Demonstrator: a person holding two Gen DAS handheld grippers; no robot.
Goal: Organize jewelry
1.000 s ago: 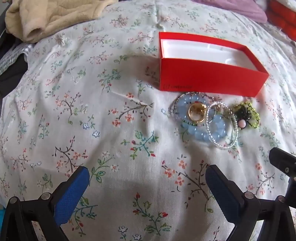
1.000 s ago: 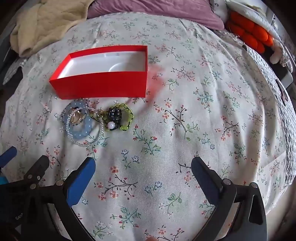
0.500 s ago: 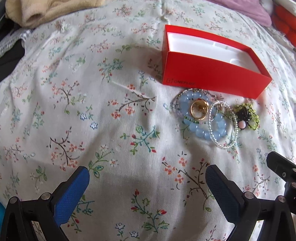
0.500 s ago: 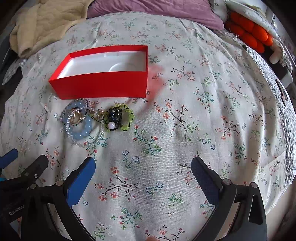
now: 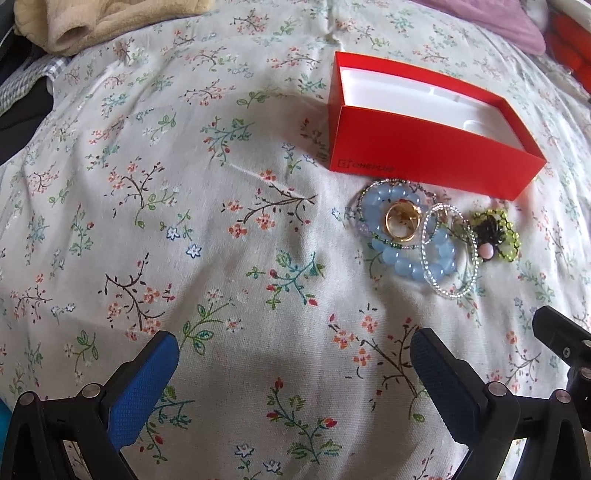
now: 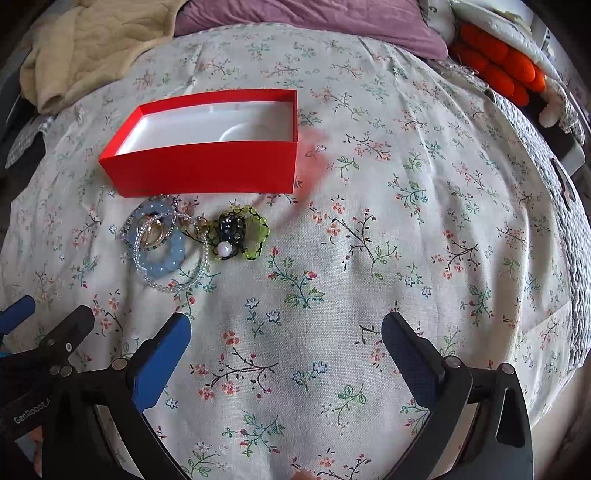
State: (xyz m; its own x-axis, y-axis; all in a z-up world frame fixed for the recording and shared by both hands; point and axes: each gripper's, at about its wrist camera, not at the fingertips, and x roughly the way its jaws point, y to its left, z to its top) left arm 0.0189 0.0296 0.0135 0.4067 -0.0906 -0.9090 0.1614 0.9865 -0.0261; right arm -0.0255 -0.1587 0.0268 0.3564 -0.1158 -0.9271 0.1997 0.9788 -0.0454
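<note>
Floral bedsheet [image 5: 229,258] is the work surface, soft and creased, with a beige blanket [image 6: 92,48] and purple pillow [image 6: 314,18] at the far edge.

Red box [image 5: 424,155] sits open on the sheet, white liner showing, nothing in it as far as I can see. Its long side runs roughly crosswise to me, near wall facing both tools.

Jewelry is all in one heap just in front of that near wall: blue bead bracelet [image 5: 402,236] with a gold ring [image 5: 400,221] lying inside its loop, a clear bead bracelet [image 5: 448,254] overlapping it, and a green and black beaded piece [image 5: 493,236] touching on the right end. Heap nearly touches the box.

My left gripper [image 5: 295,365] has its fingers wide apart, holding nothing, low over bare sheet. Heap lies ahead and to its right. My right gripper [image 6: 286,350] is also spread wide and empty; from it the heap lies ahead and to the left, green piece nearest.

My read: nothing sorted yet. Left tool looks slightly closer to the bracelets, right one to the green piece. Pieces overlap, so lifting one may drag a neighbour. Carry to the box is short, straight forward over the near wall.
</note>
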